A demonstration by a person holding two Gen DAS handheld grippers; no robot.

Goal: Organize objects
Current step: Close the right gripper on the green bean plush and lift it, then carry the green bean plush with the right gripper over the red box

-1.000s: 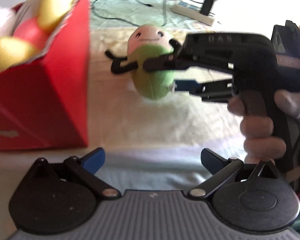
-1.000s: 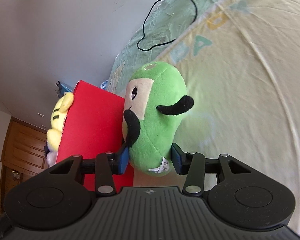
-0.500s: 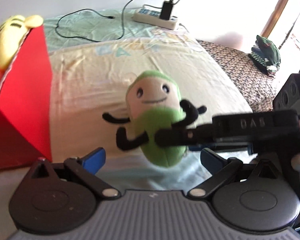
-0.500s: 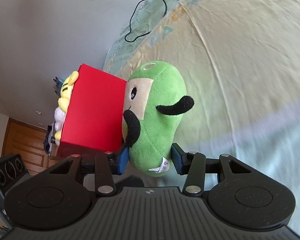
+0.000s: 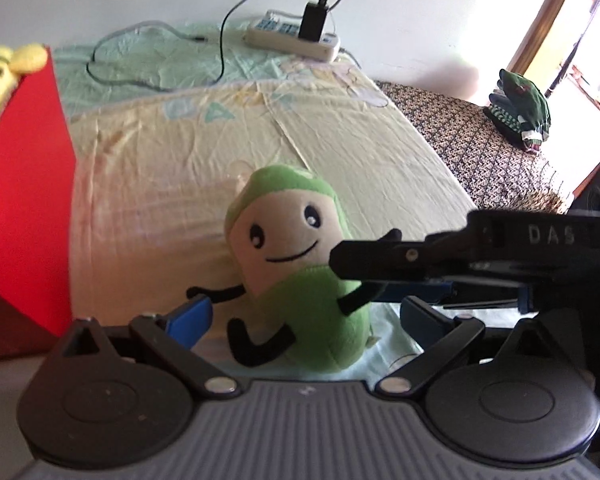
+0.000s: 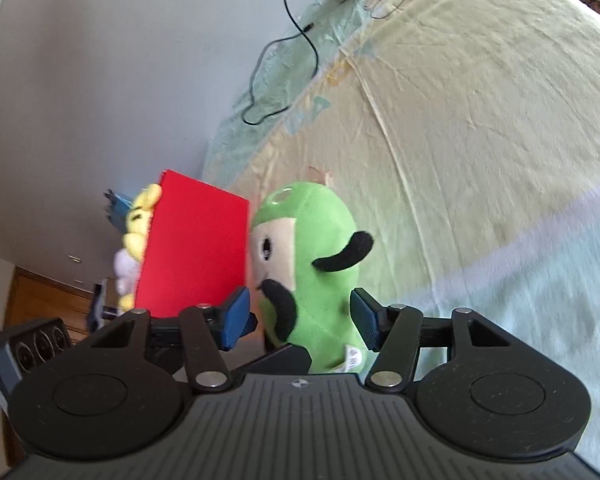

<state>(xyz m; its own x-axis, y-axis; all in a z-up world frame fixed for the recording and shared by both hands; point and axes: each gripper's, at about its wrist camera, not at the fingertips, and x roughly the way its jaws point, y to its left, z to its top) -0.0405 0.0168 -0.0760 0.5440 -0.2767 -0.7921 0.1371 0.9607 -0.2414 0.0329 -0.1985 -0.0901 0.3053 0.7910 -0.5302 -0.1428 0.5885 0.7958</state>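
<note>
The green plush (image 5: 296,280) is sitting upright on the bed (image 6: 480,120) near its front edge, right of the red box (image 5: 24,200), between both claws. The right gripper (image 6: 304,320) is released, pads flanking the plush without touching; the left gripper (image 5: 304,316) is spread too. Looking light, soft and squashy, so pinching mid-body should be working best.

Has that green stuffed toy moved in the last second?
Yes. In the right wrist view, the green toy stays between the fingers while the red box beside it shrinks, so the toy has moved away from the box.
</note>
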